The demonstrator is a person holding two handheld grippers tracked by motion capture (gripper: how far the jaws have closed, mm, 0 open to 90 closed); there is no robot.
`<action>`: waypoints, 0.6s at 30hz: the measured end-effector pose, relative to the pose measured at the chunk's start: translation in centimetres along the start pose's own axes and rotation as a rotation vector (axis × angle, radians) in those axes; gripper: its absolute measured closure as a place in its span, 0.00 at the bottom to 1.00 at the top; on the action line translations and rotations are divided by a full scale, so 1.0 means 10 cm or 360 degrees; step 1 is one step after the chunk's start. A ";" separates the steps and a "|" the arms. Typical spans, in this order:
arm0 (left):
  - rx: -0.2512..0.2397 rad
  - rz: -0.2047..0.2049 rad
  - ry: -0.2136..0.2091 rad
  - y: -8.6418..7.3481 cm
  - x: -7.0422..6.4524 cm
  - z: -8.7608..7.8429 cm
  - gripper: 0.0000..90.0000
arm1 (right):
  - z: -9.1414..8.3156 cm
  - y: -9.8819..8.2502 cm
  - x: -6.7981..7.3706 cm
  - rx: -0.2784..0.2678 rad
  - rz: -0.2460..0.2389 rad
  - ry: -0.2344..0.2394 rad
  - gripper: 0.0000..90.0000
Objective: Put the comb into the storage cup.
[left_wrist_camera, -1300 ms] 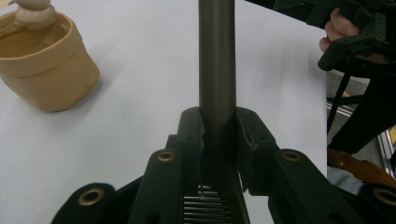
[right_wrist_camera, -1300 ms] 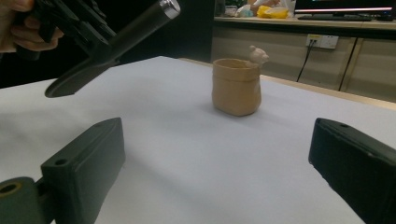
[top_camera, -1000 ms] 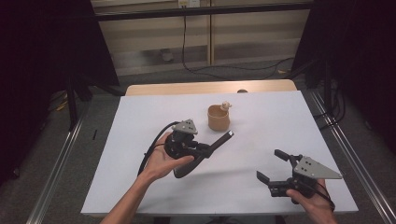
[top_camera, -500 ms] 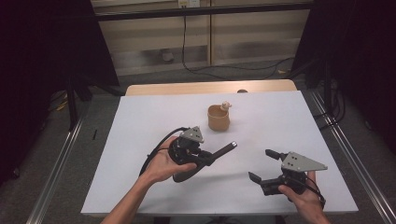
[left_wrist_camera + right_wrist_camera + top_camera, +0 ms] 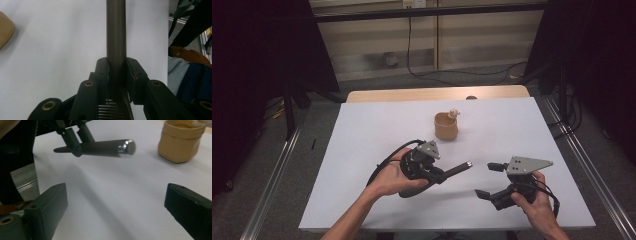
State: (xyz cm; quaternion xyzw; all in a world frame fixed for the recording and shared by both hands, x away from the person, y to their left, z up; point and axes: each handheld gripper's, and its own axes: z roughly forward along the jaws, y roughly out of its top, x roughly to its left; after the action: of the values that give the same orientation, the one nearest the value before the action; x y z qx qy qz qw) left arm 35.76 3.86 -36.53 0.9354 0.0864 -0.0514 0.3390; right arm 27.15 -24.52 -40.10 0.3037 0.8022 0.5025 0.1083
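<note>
**Across a white table, a dark rod waits to change grippers**

At centre-left of the high view, the left gripper [image 5: 447,172] pinches a dark cylindrical rod [image 5: 457,169] near its base, jaws pressed on both sides of the shaft, as the left gripper view confirms [image 5: 116,72]. The rod [image 5: 115,30] juts out level above the white table [image 5: 362,150], its shiny metal end cap [image 5: 128,147] aimed toward the lower right of the frame. There, the right gripper [image 5: 490,179] sits just beside that tip with its jaws spread wide and nothing between them; its own view shows the two black pads [image 5: 48,206] apart, the rod above and beyond them.

A clean handover, by the look of it, would mean holding the rod steady, bringing the spread jaws up around the free end, square to the shaft, and closing before the left lets go.

Farther back, upper centre, a tan pouch-like cup [image 5: 446,126] with something small and pale at its rim stands well apart from both grippers. Nothing lies between rod tip and waiting jaws.
</note>
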 end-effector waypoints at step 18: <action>0.0186 0.0094 -0.0001 0.02 0.00 0.01 0.81 | 0.25 0.16 0.04 0.0251 -0.0137 0.0164 0.02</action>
State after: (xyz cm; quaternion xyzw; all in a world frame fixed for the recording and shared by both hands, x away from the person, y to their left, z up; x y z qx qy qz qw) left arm 35.81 3.66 -36.55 0.9557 0.0555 -0.0468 0.2852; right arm 28.60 -21.95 -39.86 0.2504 0.8561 0.4476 0.0641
